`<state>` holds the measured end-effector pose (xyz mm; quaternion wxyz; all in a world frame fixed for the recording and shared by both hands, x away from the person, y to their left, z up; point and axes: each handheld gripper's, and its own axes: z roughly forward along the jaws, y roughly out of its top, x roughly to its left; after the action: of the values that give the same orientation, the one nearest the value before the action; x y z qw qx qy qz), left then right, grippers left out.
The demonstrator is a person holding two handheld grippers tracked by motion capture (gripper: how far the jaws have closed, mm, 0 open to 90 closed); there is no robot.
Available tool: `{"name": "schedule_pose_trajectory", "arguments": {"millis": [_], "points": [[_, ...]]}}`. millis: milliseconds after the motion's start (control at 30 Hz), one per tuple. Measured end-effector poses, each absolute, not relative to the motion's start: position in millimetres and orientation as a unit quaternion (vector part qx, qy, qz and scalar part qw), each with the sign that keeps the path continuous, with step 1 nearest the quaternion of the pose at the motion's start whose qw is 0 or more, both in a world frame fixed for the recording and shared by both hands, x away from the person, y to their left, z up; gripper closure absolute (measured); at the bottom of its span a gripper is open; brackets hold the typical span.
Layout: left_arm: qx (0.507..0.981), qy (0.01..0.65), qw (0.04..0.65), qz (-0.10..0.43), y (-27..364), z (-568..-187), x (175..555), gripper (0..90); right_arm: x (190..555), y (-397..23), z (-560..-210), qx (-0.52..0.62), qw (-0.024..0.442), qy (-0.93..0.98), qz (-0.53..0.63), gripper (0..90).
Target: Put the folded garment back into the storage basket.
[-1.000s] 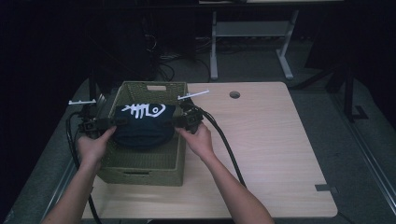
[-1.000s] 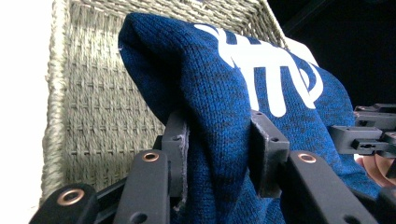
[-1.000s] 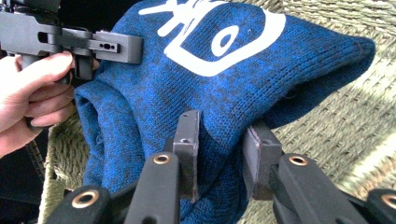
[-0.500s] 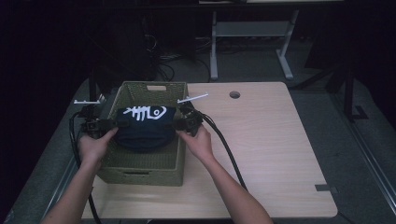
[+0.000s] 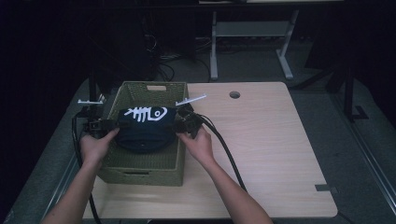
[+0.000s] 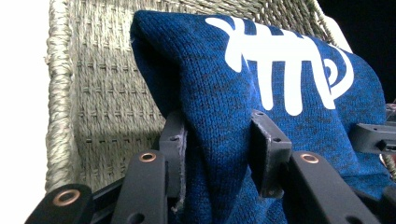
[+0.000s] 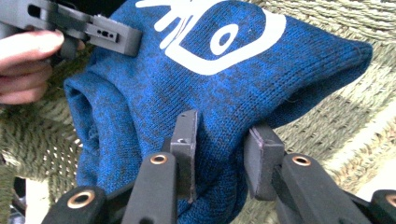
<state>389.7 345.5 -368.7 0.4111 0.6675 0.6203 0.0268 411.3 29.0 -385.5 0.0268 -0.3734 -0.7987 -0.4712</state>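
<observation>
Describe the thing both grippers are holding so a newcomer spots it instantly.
On the wooden table, find the woven olive basket at its left edge. Over it hangs a dark blue knit cloth, pinched at each side. Its white fish-skeleton print sets it apart.

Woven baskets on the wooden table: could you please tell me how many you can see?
1. The olive-green woven basket sits at the left end of the light wooden table, with a dark blue knitted garment with a white fish-bone print held over it.
</observation>
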Motion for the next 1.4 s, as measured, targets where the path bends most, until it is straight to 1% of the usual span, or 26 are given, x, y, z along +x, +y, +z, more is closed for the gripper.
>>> {"name": "schedule_pose_trajectory", "arguments": {"millis": [100, 133, 167, 200, 233, 267, 300, 333, 433, 633, 733, 833, 933, 1100, 1200, 1333, 1400], "points": [[0.671, 0.618, 0.408, 0.033, 344.6, -368.4, 389.6, 61.9, 408.4, 30.2, -384.0, -0.37, 0.016, -0.803, -0.467, 65.8], [0.672, 0.618, 0.406, 0.041, 343.7, -367.7, 389.6, 61.7, 407.4, 30.5, -383.5, -0.371, 0.011, -0.802, -0.467, 61.7], [0.671, 0.622, 0.399, 0.055, 343.2, -367.0, 389.4, 59.3, 406.1, 30.5, -382.8, -0.378, 0.005, -0.799, -0.467, 56.1], [0.667, 0.63, 0.391, 0.076, 342.7, -365.7, 388.5, 52.2, 405.6, 30.2, -381.8, -0.379, 0.007, -0.797, -0.47, 52.3], [0.667, 0.63, 0.391, 0.076, 342.7, -365.7, 388.5, 45.6, 405.6, 30.2, -381.8, -0.379, 0.007, -0.797, -0.47, 52.3], [0.657, 0.636, 0.395, 0.089, 344.7, -364.1, 388.0, 45.7, 404.0, 30.4, -378.6, -0.383, 0.003, -0.795, -0.47, 45.4], [0.658, 0.635, 0.396, 0.085, 346.1, -364.0, 388.5, 45.8, 402.7, 30.4, -376.5, -0.385, -0.008, -0.794, -0.47, 43.2], [0.656, 0.634, 0.4, 0.086, 346.1, -363.5, 388.2, 46.0, 401.5, 29.5, -374.6, -0.385, -0.018, -0.793, -0.472, 43.8], [0.657, 0.63, 0.406, 0.089, 346.0, -359.4, 386.8, 46.1, 399.8, 24.9, -369.2, -0.385, -0.025, -0.788, -0.48, 43.5], [0.638, 0.62, 0.446, 0.097, 348.2, -349.3, 379.4, 44.5, 399.1, 16.3, -361.5, -0.377, -0.005, -0.78, -0.5, 41.7], [0.638, 0.613, 0.455, 0.102, 347.4, -345.8, 376.8, 43.9, 399.7, 12.7, -359.6, -0.378, -0.005, -0.777, -0.503, 41.1], [0.64, 0.602, 0.468, 0.097, 344.1, -341.3, 373.9, 42.6, 402.1, 4.5, -356.6, -0.376, 0.01, -0.769, -0.516, 38.7], [0.642, 0.597, 0.471, 0.098, 340.9, -340.0, 373.0, 37.7, 403.0, 0.4, -354.8, -0.371, 0.018, -0.767, -0.524, 38.1], [0.641, 0.579, 0.494, 0.096, 332.3, -337.0, 370.8, 32.6, 404.8, -15.4, -350.5, -0.373, 0.018, -0.76, -0.533, 32.8], [0.649, 0.562, 0.504, 0.096, 326.3, -333.8, 368.9, 29.0, 405.4, -24.9, -349.4, -0.371, 0.019, -0.754, -0.542, 29.6], [0.656, 0.548, 0.509, 0.098, 319.5, -330.6, 366.4, 27.4, 405.4, -33.6, -348.7, -0.37, 0.024, -0.749, -0.549, 27.7], [0.665, 0.546, 0.5, 0.102, 314.0, -331.0, 367.0, 22.2, 404.9, -40.2, -351.0, -0.369, 0.035, -0.745, -0.555, 27.0]]}}
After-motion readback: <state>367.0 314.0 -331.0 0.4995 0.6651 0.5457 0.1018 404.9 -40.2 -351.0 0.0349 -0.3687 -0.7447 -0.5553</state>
